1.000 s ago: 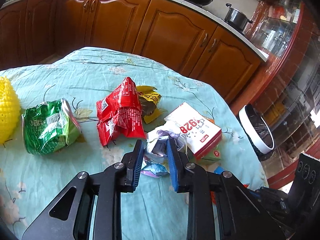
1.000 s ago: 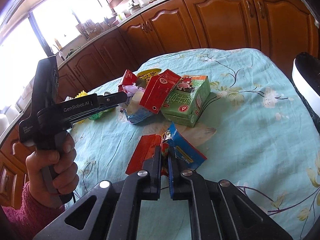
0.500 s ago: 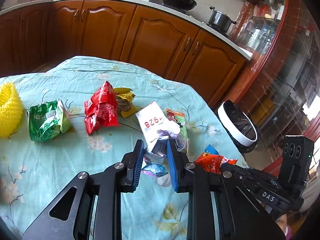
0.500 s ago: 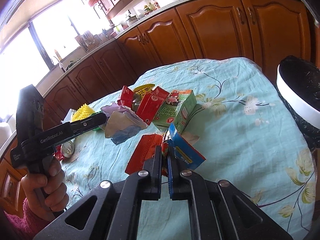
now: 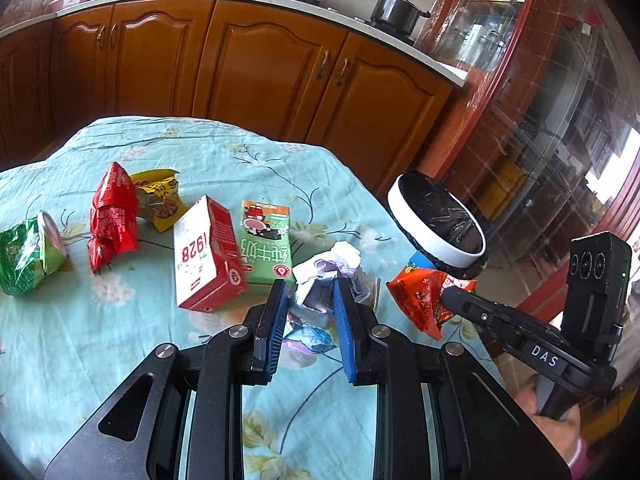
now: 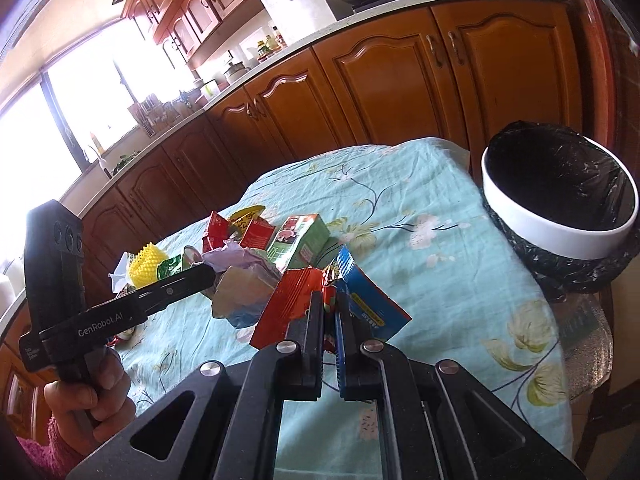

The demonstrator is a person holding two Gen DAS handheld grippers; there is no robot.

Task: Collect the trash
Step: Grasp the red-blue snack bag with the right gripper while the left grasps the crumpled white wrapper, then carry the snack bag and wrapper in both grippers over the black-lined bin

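Over the last second both loads have been lifted off the worktop [image 5: 120, 360] and carried nearer the bin [image 6: 560, 236]: the left gripper [image 5: 307, 286] clamps crumpled paper [image 5: 332, 268], the right gripper [image 6: 329, 300] pinches red-and-blue wrappers [image 6: 292, 300], so dropping both in looks next.

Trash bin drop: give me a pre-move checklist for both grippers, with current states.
1. Left gripper shut on crumpled wrapper: ok.
2. Right gripper shut on red and blue packet: ok.
3. Trash bin open, liner in place: ok.
4. Either load already above the bin: not ok, both hang over the tablecloth.
5. Grip firm enough to carry: cannot tell.
6. Table trash all collected: not ok, red carton remains.
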